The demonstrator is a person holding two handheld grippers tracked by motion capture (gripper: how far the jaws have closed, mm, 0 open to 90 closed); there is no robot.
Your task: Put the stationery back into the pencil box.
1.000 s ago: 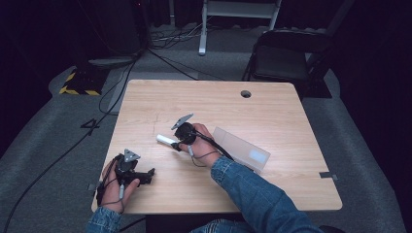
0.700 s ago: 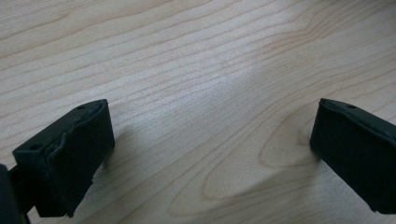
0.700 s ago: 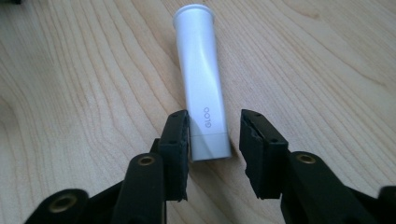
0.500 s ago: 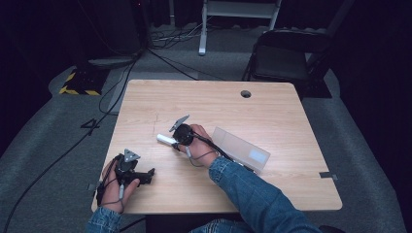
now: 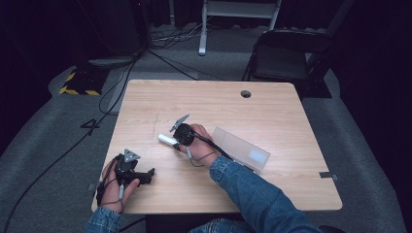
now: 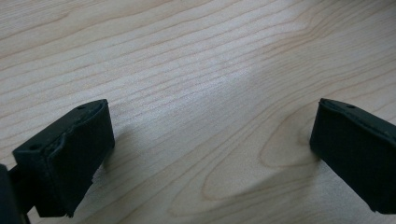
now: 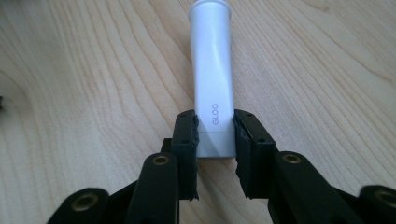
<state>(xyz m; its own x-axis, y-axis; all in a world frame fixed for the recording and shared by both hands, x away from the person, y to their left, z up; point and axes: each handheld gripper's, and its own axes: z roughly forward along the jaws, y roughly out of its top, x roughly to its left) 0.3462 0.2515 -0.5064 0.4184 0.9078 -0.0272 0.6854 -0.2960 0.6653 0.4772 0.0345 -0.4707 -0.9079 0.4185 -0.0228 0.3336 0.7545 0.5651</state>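
Right claw (image 7: 215, 140) has just closed on the near end of the white glue stick (image 7: 214, 79); light, stiff, slick plastic, so grip mid-body. Left claw (image 6: 210, 154) sits wide open on the table (image 5: 291, 184).

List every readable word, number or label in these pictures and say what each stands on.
"GLOO": printed lengthwise on the white glue stick, near the end gripped by the right gripper.
"4": a dark mark on the grey floor left of the table, at.
Pale blue label on the clear plastic sleeve: too small to read.
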